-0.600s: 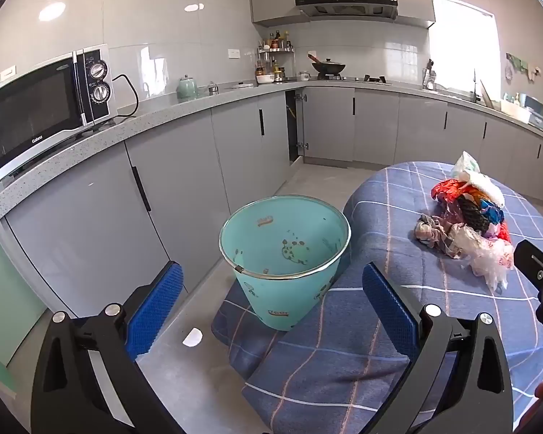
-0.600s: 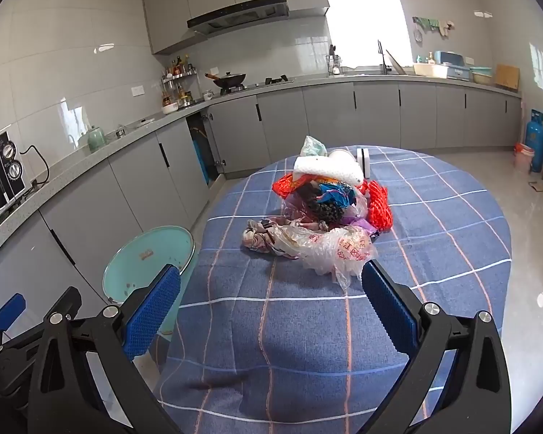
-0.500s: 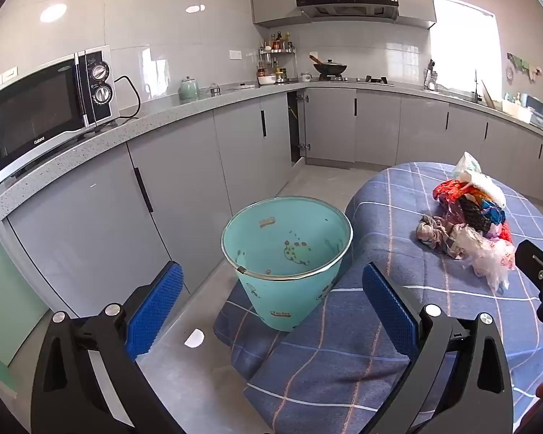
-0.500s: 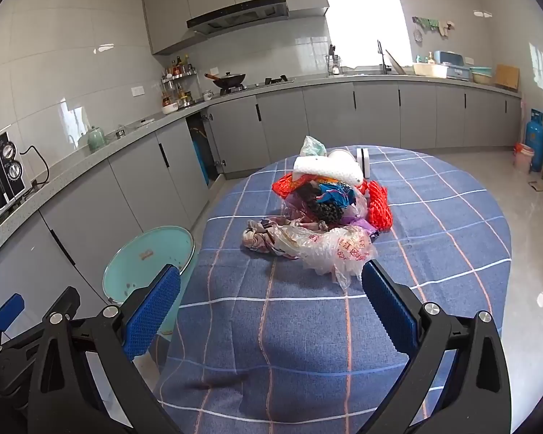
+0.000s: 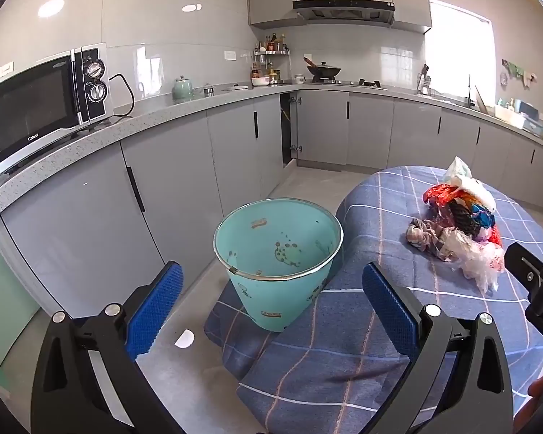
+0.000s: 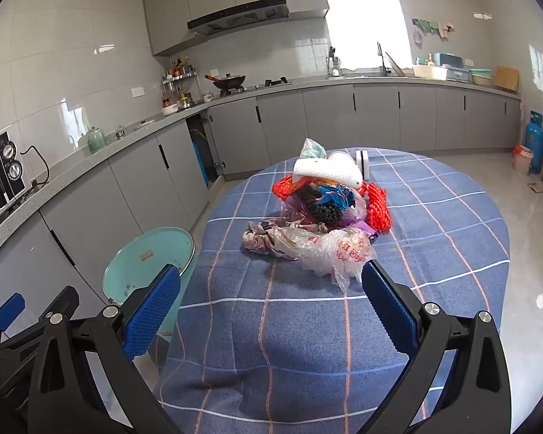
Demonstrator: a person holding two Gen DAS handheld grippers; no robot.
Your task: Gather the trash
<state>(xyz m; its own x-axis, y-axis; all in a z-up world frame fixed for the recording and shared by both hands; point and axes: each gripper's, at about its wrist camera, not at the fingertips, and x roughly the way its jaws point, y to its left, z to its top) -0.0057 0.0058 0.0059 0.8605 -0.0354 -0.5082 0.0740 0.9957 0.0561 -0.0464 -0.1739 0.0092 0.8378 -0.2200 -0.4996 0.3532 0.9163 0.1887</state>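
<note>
Round table, blue checked cloth (image 6: 434, 238): heap of trash (image 6: 324, 213) near its far middle, clear plastic bag (image 6: 329, 249) at the heap's near side. Teal bin (image 6: 144, 260) on the floor beside the table's left edge. Right gripper (image 6: 271, 289): jaws wide apart, nothing between.

I count one teal bin (image 5: 277, 249) on the floor, and one round surface (image 6: 434, 253) under a blue checked cloth. On it lies one heap of trash (image 6: 325, 213); how many separate pieces it holds I cannot tell. Two grippers, the left gripper (image 5: 271, 300) and the right gripper (image 6: 271, 302). One microwave (image 5: 36, 108), one wok (image 6: 230, 81), one green kettle (image 5: 182, 88), one blue gas cylinder (image 6: 534, 141).
</note>
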